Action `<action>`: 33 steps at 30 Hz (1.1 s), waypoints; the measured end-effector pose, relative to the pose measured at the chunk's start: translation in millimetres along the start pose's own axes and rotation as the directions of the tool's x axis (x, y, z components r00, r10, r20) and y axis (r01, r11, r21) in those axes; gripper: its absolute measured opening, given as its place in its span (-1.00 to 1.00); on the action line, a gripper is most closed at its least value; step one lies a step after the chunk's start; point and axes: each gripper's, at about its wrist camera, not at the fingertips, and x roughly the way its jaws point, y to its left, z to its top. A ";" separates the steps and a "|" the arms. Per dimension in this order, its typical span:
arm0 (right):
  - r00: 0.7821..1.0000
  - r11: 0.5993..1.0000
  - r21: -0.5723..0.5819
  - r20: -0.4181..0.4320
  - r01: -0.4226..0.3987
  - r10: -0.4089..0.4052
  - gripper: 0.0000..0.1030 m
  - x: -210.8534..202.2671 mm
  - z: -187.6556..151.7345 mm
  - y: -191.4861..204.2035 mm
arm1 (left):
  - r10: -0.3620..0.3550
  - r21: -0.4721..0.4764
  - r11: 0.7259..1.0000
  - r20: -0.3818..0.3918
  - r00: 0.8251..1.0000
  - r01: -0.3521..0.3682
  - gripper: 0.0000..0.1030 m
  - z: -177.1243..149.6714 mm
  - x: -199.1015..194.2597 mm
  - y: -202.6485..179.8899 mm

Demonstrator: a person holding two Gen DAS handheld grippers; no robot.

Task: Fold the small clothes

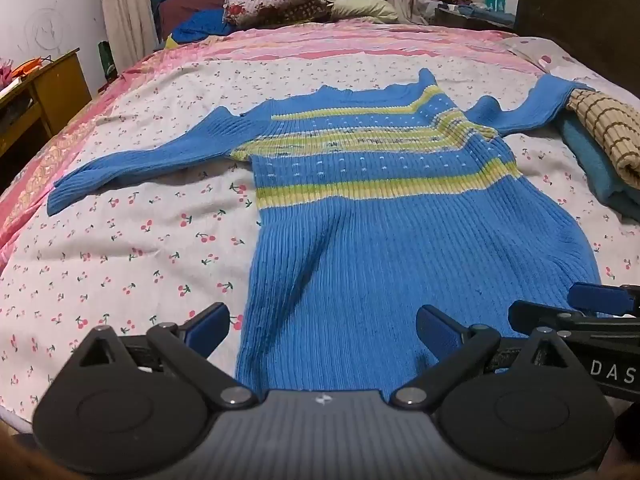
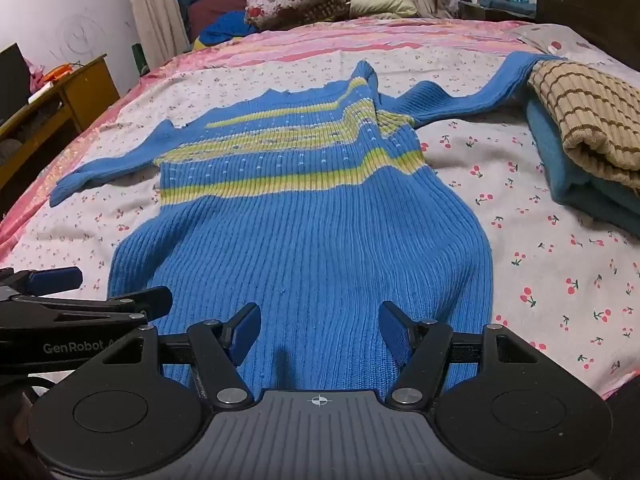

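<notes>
Both the left gripper (image 1: 322, 330) and right gripper (image 2: 319, 330) hang wide apart and empty over the hem, so each should pinch a hem corner cleanly through both layers. The blue ribbed sweater (image 1: 360, 208) with yellow-green stripes lies flat on the cherry-print bedsheet (image 1: 120, 248), its 2 sleeves spread, the right one apparently reaching the stack of folded clothes (image 2: 592, 148).

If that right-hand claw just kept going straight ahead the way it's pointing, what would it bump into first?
Most likely the blue sweater itself. The right gripper is open at the sweater's bottom edge, pointing up along its body toward the yellow stripes. How high it sits above the cloth is hard to judge.
</notes>
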 end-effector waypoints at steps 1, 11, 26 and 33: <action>1.000 1.000 0.000 0.000 0.000 0.000 0.28 0.0 0.0 0.0 | 0.001 0.001 1.000 0.000 1.000 -0.001 1.00 0.0 0.0 0.0; 1.000 1.000 -0.010 -0.005 0.002 -0.003 0.28 -0.6 -0.8 0.9 | 0.004 -0.009 1.000 -0.016 1.000 -0.005 1.00 -6.6 4.6 3.6; 1.000 1.000 -0.015 -0.010 0.006 -0.006 0.31 2.2 -1.0 1.9 | 0.016 -0.007 1.000 -0.031 0.999 -0.016 1.00 -3.7 5.0 1.1; 1.000 1.000 -0.014 -0.017 0.010 -0.010 0.33 4.2 -2.8 1.2 | 0.014 -0.015 1.000 -0.044 0.999 -0.015 1.00 -4.5 6.2 2.2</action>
